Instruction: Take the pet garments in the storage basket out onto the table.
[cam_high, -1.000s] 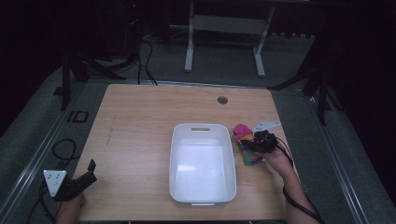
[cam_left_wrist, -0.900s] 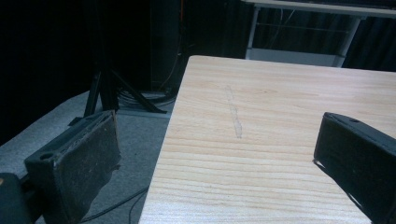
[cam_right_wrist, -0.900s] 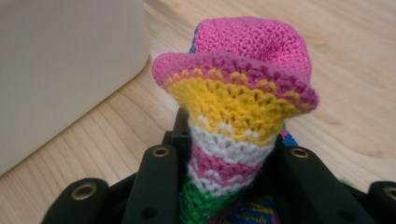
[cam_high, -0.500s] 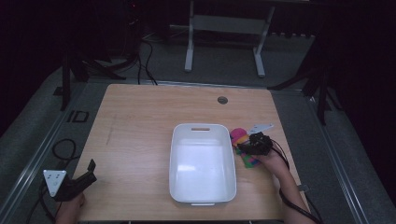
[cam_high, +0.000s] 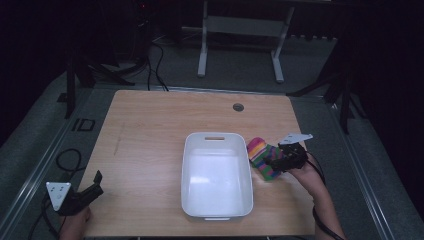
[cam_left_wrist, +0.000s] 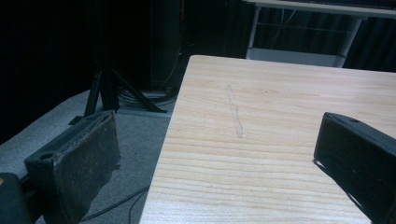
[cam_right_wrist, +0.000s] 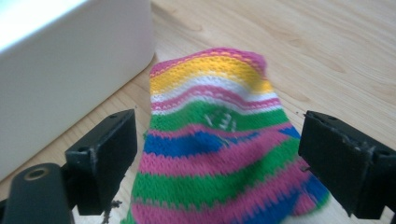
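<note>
The right gripper (cam_right_wrist: 217, 163) sits low over a striped knitted sock (cam_right_wrist: 219, 154), its 2 jaws spread wide on either side of the fabric and not yet pressing it. The sock lies flat on the wooden table (cam_high: 150, 135), just beside the right wall of the white plastic bin (cam_high: 216, 180), with its rainbow bands running across the jaw line. The step in hand appears to be a pick of the sock; to do it well the jaws should drop until they brush the tabletop, then pinch across a raised fold near the middle, so that the limp knit bunches between the pads rather than slipping out. The left gripper (cam_left_wrist: 215, 163) idles at the table's near left corner, jaws parted and holding nothing. The light wood surface carries a faint scuff and a round cable grommet (cam_high: 238, 107). Beyond it lie grey carpet, loose cables and a white desk frame (cam_high: 240, 40) in a dark room.
</note>
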